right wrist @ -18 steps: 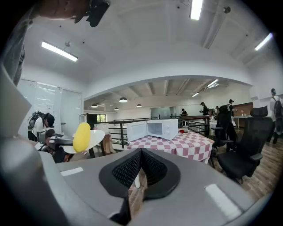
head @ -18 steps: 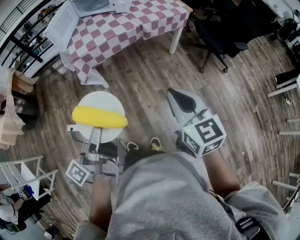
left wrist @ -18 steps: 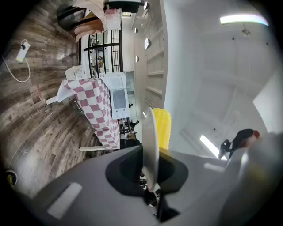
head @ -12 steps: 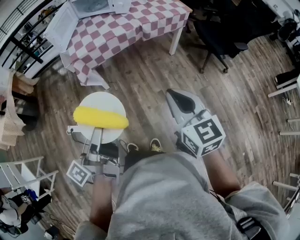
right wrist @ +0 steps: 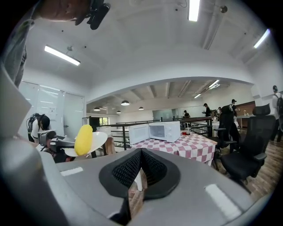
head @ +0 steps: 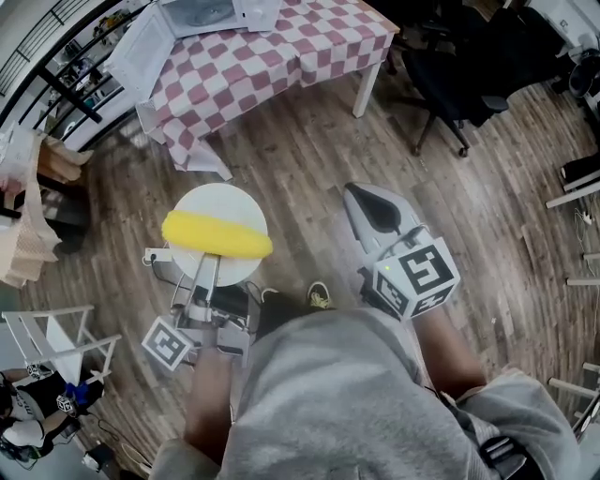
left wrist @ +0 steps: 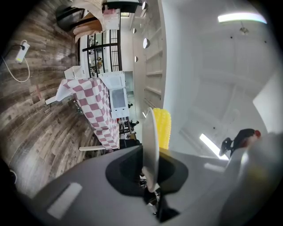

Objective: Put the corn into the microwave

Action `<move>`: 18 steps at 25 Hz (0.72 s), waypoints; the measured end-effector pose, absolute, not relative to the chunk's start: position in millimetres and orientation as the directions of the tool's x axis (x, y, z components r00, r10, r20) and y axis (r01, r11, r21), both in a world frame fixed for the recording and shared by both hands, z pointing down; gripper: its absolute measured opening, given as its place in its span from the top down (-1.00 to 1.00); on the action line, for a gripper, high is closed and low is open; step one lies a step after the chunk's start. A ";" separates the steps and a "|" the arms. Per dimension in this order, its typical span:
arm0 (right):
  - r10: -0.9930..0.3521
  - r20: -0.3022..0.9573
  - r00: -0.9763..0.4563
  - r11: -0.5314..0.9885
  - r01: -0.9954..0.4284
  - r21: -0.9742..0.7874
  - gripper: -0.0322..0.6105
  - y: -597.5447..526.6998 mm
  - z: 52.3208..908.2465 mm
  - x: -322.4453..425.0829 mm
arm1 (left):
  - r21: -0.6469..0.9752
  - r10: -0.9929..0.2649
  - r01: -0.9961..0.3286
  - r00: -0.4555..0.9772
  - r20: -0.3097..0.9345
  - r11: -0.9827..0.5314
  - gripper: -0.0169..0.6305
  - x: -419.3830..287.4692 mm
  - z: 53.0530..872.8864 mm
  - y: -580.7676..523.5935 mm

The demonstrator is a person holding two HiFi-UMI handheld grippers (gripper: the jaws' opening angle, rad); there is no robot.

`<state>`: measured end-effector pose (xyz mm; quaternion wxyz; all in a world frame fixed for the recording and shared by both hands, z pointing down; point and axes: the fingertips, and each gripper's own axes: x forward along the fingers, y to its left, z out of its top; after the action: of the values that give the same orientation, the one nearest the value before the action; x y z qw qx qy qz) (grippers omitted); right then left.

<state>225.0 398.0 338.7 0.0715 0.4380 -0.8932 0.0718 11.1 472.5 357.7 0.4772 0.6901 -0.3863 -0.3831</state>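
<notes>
In the head view your left tongs point(head: 210, 277) are clamped on the near rim of the white plate point(head: 221, 200). The corn point(head: 217, 234) lies crosswise on the plate, which is held out over the wood floor point(head: 300, 159). Your right tongs point(head: 373, 206) sit to the right of the plate and well apart from it, pressed together with nothing in them. Beyond the plate stands the bench point(head: 281, 52) in its red-and-white check cloth, carrying the microwave point(head: 202, 11) with its door swung open. In the left gripper view the picture is rolled on its side. The plate point(left wrist: 150, 141) shows edge-on, pinched between the left tongs point(left wrist: 150, 178), with the corn point(left wrist: 162, 128) resting against its face. The microwave point(left wrist: 117, 95) and bench point(left wrist: 95, 110) lie far beyond the plate. In the right gripper view the right tongs point(right wrist: 139, 174) are closed on nothing. The plate point(right wrist: 100, 139) with the corn point(right wrist: 83, 140) is off to the left. The microwave point(right wrist: 164, 131) is to the right of the plate, on the bench point(right wrist: 185, 145).
</notes>
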 end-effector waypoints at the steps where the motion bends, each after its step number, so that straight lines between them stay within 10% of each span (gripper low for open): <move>1: -0.769 0.190 -0.610 0.610 -0.790 -0.068 0.91 398.6 338.9 224.1 | 0.955 -0.900 -0.167 0.406 -0.162 -0.247 0.90 11.4 357.8 473.6; 18: -0.661 0.212 -0.720 0.705 -0.693 -0.152 0.91 396.3 350.8 193.1 | 0.958 -0.905 -0.162 0.396 -0.156 -0.237 0.90 1.6 363.9 458.9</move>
<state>193.1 396.3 350.8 0.0708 0.3677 -0.9206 0.1111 1.6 458.9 363.9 0.4793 0.6844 -0.3897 -0.3872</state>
